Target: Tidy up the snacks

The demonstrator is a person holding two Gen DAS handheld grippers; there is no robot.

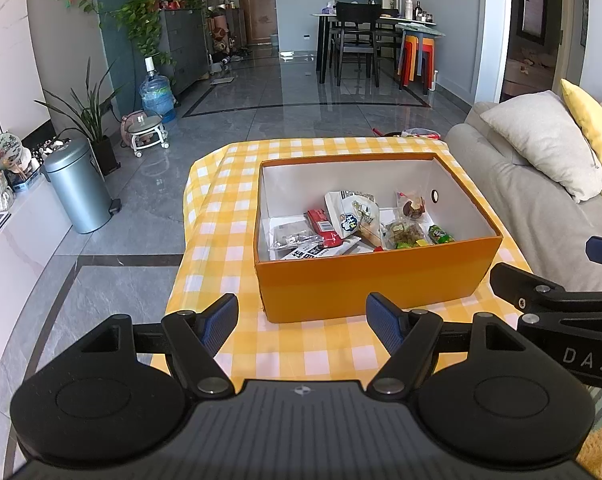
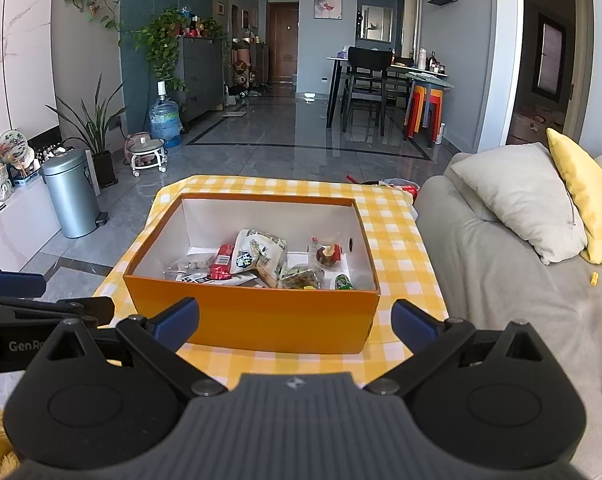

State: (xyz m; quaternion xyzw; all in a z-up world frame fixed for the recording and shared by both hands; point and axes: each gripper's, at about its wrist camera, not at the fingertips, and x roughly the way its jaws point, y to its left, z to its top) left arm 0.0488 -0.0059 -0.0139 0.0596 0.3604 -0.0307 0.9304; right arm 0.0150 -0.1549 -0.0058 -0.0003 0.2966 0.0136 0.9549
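Snacks lay piled inside orange box on yellow checked tablecloth, at 12 o'clock from both grippers. Red packet sat at 9 o'clock of white bag. Left gripper gaped empty. Right gripper likewise spread, empty. Grey sofa at 3 o'clock.

One orange box holds about eight snack packets; two cushions lie nearby.
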